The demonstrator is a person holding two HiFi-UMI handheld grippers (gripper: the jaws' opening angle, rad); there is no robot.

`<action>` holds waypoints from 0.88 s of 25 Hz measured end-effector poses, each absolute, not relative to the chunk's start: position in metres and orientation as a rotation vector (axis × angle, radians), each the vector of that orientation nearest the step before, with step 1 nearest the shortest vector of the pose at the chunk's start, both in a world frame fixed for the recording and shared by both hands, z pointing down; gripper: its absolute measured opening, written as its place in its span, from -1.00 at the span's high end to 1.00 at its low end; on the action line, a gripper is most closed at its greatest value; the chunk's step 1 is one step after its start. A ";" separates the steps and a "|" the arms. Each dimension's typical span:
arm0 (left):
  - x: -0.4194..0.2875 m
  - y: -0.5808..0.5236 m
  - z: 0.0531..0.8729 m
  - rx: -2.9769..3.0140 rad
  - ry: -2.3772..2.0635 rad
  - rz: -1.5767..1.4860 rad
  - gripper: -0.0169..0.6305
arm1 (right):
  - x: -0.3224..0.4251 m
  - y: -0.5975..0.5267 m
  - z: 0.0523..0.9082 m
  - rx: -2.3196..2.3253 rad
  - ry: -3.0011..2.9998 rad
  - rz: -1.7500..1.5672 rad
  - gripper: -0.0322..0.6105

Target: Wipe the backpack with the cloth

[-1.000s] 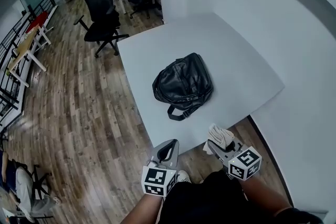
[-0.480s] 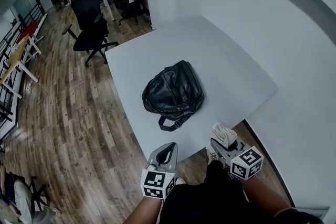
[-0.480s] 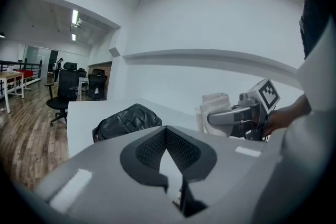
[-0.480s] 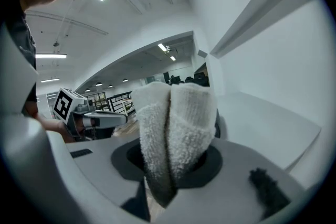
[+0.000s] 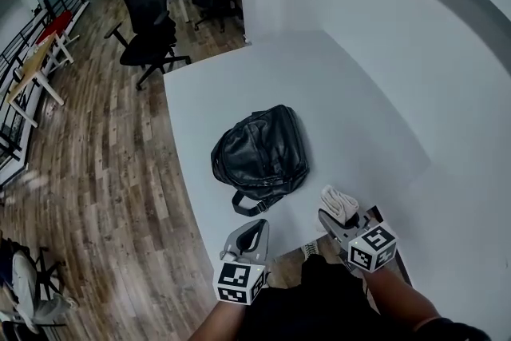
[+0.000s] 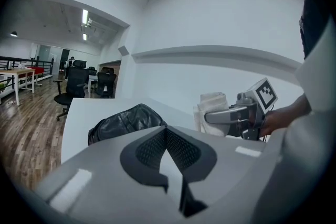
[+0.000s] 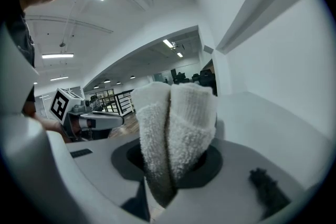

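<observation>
Beyond both pairs of jaws, a black leather backpack (image 5: pixel 259 157) lies flat on a white worktop (image 5: pixel 343 92), close to the edge nearest the person. Its strap loop (image 5: pixel 249 206) trails off the bag toward the jaws.

The left gripper (image 5: pixel 252 231) hovers at that near edge, just short of the strap and not touching it. Its jaws are pressed together with nothing between them.

The right gripper (image 5: pixel 337 213) is held to the right of the left one, also at the near edge. Its jaws are clenched on a folded white terry cloth (image 5: pixel 338 202), which sticks out past their tips. The cloth is apart from the backpack, which sits ahead and to the left of the right jaws.

Left of the worktop is a wood floor (image 5: pixel 104 172), with black office chairs (image 5: pixel 152 20) farther off.
</observation>
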State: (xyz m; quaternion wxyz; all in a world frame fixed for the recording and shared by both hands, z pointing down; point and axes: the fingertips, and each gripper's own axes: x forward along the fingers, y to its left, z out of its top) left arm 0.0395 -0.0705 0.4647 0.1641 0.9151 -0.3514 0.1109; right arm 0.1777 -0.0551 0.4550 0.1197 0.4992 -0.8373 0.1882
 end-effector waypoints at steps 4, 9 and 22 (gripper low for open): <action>0.058 -0.088 0.472 2.587 -1.036 0.351 0.93 | 0.203 -0.088 0.469 1.424 -2.451 0.542 0.59; 0.082 -0.108 0.475 2.570 -1.078 0.395 0.93 | 0.231 -0.131 0.480 1.380 -2.464 0.508 0.59; 0.122 -0.145 0.475 2.463 -1.267 0.427 0.93 | 0.266 -0.209 0.499 1.192 -2.533 0.470 0.59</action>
